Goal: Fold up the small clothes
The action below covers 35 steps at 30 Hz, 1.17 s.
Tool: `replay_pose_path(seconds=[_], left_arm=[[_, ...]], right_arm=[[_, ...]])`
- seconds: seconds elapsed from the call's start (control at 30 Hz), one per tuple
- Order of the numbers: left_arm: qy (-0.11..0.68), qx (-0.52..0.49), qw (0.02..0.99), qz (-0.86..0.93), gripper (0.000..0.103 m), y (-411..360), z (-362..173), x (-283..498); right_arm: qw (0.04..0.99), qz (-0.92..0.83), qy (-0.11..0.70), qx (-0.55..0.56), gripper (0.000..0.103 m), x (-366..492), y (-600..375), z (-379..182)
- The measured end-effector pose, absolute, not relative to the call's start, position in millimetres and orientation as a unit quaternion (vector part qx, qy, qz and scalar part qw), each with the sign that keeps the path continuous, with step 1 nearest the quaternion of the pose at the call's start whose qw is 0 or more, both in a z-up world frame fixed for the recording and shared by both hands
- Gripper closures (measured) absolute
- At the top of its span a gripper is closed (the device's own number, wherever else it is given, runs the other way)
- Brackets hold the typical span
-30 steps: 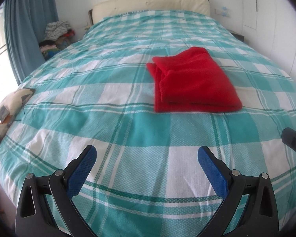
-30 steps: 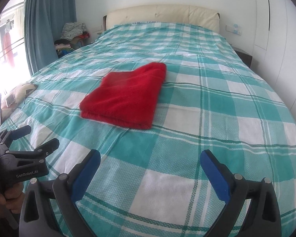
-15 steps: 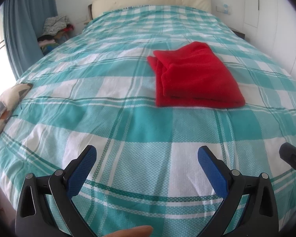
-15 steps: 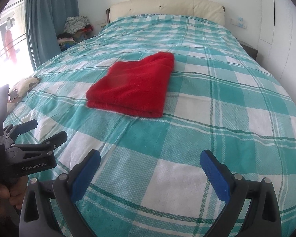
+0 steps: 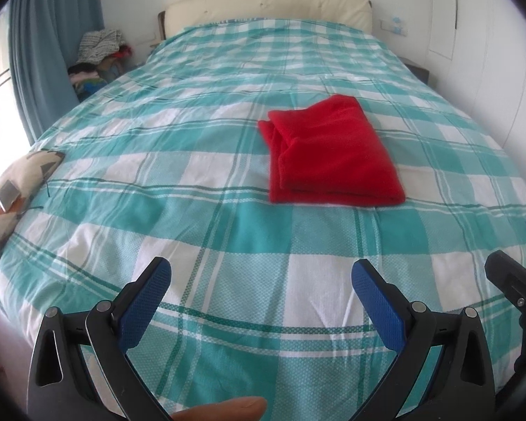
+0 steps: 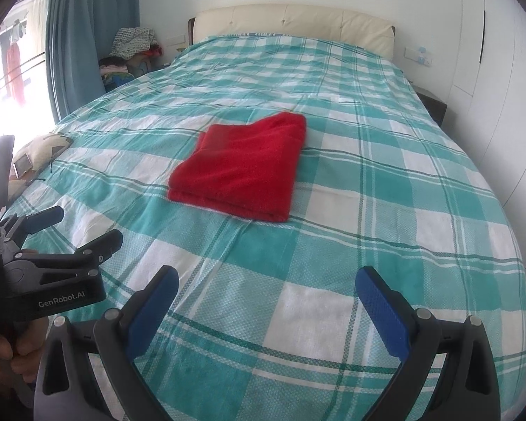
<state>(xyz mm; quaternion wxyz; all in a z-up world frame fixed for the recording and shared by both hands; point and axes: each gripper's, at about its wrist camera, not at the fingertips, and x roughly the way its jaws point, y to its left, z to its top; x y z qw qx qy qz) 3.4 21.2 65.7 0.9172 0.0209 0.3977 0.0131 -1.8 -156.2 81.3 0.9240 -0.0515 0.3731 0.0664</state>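
Garment: a red fleece cloth (image 5: 333,154), folded into a flat rectangle of several layers, lay on the middle of the bed; in the right wrist view the same cloth (image 6: 242,168) sat left of centre, its layered fold edge towards the foot of the bed.
Bed cover: a teal-and-white checked cotton bedspread (image 5: 200,231) covered the whole mattress and was lightly creased near the foot.
Left gripper: the black two-finger claw with blue pads (image 5: 259,289) hung above the foot of the bed, jaws spread wide, nothing between them, well apart from the cloth.
Right gripper: the matching black claw with blue pads (image 6: 266,296) hung above the foot of the bed, jaws likewise wide apart and empty, well short of the cloth.
Relative position: the left gripper (image 6: 63,242) appeared at the left edge of the right wrist view, its body marked "GenRobot.AI", beside the right one.
Hand: a hand (image 6: 3,358) gripped the left tool's handle; a fingertip (image 5: 224,408) showed at the bottom edge of the left wrist view.
Headboard: a cream padded headboard (image 6: 294,22) stood against the white wall.
Curtain: a blue-grey fabric curtain (image 6: 87,35) hung at the left, beside a bright window.
Pile: a heap of mixed clothes (image 5: 98,59) lay in the corner beside the curtain.
Cushion: a beige patterned cushion (image 5: 17,179) rested at the bed's left edge.
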Motion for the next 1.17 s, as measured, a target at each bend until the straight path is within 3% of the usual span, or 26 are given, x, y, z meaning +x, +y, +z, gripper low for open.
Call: replay_pose_path(seconds=[0.53,1.17], left_arm=[[0.367,0.014,0.929,0.036,0.000,30.3,103.7,-21.4],[0.378,0.018,0.926,0.004,0.000,19.8,96.0,-23.5]], right_arm=[[0.925,0.040,0.376,-0.027,0.003,-14.0,-166.4,100.6],[0.924,0.033,0.380,-0.024,0.003,-11.6,-173.0,94.4]])
